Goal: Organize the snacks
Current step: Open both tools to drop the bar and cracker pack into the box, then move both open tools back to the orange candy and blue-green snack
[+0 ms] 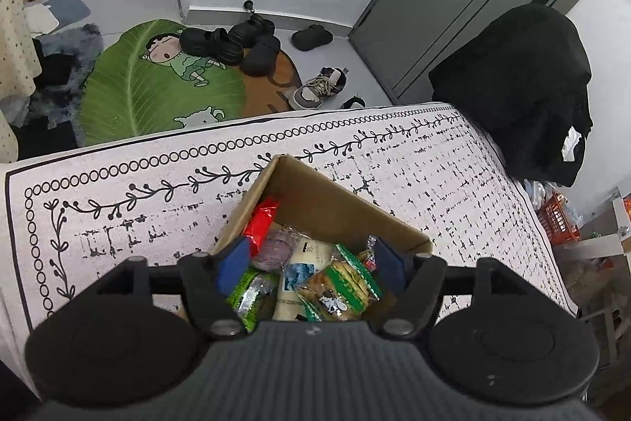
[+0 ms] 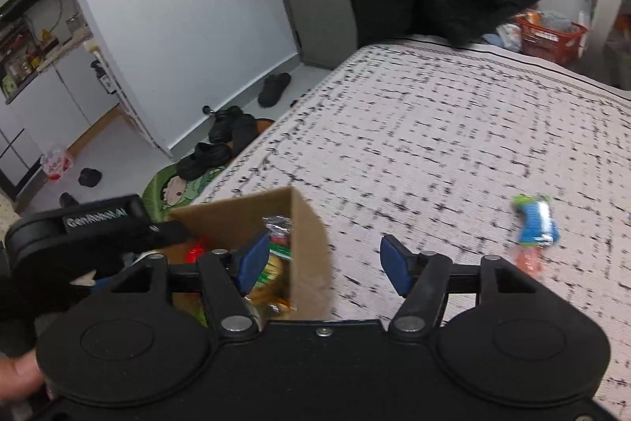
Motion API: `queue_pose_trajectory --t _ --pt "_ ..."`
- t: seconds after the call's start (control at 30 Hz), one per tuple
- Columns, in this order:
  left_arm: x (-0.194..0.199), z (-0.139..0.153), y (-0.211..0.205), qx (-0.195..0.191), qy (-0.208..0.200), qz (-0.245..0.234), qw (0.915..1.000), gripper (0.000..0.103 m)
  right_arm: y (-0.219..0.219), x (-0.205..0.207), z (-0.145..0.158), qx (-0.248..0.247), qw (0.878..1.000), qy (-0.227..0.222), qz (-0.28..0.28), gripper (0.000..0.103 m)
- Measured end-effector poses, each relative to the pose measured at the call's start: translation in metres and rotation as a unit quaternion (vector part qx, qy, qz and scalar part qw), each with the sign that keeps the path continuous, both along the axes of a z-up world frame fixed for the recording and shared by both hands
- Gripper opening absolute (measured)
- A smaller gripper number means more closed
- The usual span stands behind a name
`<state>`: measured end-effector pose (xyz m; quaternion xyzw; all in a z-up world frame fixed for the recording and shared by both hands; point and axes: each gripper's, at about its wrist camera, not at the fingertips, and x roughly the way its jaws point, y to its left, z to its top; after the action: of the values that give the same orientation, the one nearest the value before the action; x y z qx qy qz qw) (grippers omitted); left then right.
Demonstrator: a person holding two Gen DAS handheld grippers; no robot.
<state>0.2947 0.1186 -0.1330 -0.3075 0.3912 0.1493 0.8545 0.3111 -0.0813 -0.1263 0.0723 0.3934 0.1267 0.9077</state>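
A brown cardboard box stands on the patterned tablecloth, filled with snack packets: a red one, a white one and a green biscuit pack. My left gripper hangs open just above these packets, pressing on none. In the right wrist view my right gripper is open and straddles the box's near right wall, one finger over the snacks, the other over bare cloth. A blue-and-green packet and an orange one lie on the cloth to the right.
The left tool's black housing sits close to the box's left side. A dark garment hangs at the table's far right corner. An orange basket stands beyond the table. Shoes and a green leaf rug lie on the floor.
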Motion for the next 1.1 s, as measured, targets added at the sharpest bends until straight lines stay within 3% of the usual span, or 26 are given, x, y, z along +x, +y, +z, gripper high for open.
queue_pose_trajectory --t 0.17,0.47,0.6,0.73,1.1 --pt "0.001 0.005 -0.014 0.012 -0.004 -0.016 0.9998 0.080 -0.025 -0.004 0.000 -0.002 1.000 0.002 -0.017 0.062" --pt "0.002 0.012 -0.048 0.043 -0.014 -0.052 0.9976 0.081 -0.070 -0.012 0.000 -0.003 0.999 -0.001 -0.044 0.067" --pt "0.003 0.017 -0.069 0.063 -0.022 -0.079 0.9946 0.089 -0.090 -0.014 -0.001 0.000 0.998 -0.001 -0.055 0.069" --pt "0.004 0.018 -0.088 0.074 -0.023 -0.103 0.9916 0.090 -0.111 -0.014 -0.004 0.000 0.998 -0.002 -0.068 0.076" --pt "0.006 0.022 -0.150 0.101 -0.046 -0.169 0.9795 0.090 -0.170 -0.010 -0.012 0.023 0.995 -0.002 -0.093 0.076"
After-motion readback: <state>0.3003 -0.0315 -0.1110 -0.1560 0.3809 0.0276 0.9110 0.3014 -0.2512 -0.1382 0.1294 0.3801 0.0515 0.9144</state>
